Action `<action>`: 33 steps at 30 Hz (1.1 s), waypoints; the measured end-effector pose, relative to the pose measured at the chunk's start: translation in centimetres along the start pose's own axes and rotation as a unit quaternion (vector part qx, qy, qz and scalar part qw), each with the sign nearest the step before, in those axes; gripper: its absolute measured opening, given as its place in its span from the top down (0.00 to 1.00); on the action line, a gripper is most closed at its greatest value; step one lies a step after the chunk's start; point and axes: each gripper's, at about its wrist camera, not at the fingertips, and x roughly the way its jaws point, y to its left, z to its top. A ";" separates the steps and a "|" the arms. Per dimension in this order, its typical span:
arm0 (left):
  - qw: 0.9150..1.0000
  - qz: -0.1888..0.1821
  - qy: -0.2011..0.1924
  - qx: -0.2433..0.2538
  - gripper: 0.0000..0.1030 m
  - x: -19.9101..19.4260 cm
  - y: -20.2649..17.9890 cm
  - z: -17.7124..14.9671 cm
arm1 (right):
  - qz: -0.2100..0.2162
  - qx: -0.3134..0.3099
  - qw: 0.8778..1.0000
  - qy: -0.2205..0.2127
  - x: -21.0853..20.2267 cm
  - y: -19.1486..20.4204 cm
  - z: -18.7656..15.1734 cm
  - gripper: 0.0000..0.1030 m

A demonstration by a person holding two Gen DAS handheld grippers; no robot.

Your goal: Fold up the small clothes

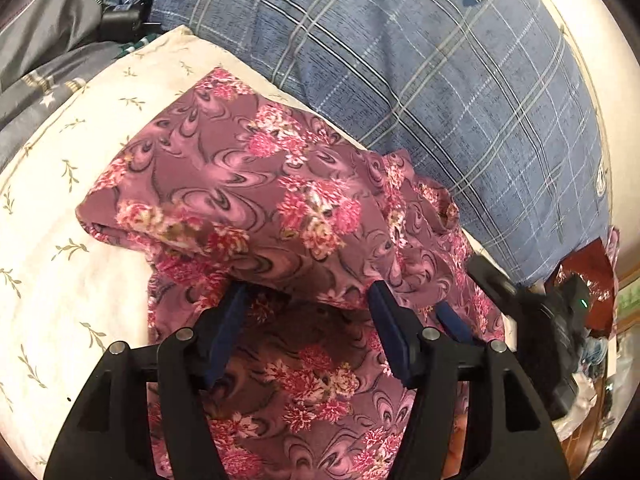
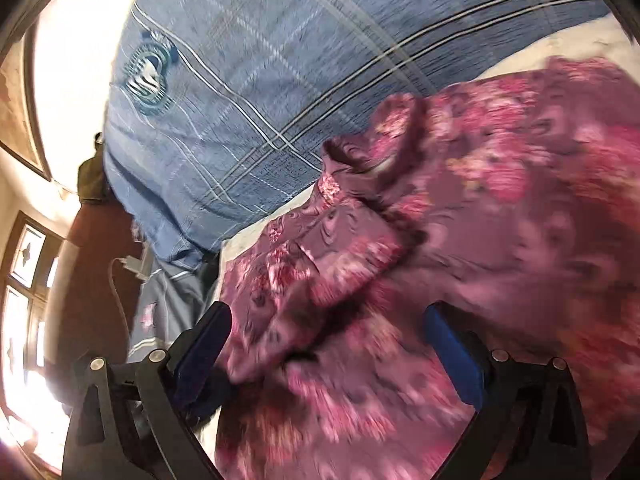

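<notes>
**Floral garment half folded, both grippers standing apart over its near edge**

The floral garment [image 1: 256,184] lies on a cream leaf-print sheet [image 1: 60,208], spreading from the centre of the left wrist view down to its bottom edge. A blue plaid cover [image 1: 460,92] fills the upper right behind it. One layer of the cloth is already turned over on itself: a folded edge runs across the middle of that view, from lower left toward the right, and that is the garment's long line as it lies now.

The left gripper [image 1: 308,320] has its jaws spread wide, with cloth under and between the blue pads [image 1: 386,328] but no pinch that I can make out; it looks released. The folded edge sits just above its fingertips, so this hand is closest to it.

The right gripper [image 2: 324,344] also stands apart, and a rumpled end of the garment [image 2: 400,208] bulges up between and beyond its fingers. That view is blurred, so contact there is hard to judge.

My guess is the next fold goes across that long line, starting from the left gripper's side.
</notes>
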 end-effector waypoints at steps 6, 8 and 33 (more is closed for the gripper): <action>1.000 -0.015 0.003 -0.011 0.40 -0.4 0.6 0.2 | 0.035 -0.010 0.999 -0.011 -0.6 1.2 1.3 0.90; 1.000 -0.016 0.004 -0.016 0.40 -0.3 0.7 0.2 | 0.031 -0.026 0.998 -0.053 -3.7 0.7 1.5 0.90; 0.999 0.030 0.045 0.005 0.40 2.1 -1.0 0.2 | -0.044 0.076 0.987 -0.134 -14.6 -12.2 2.5 0.88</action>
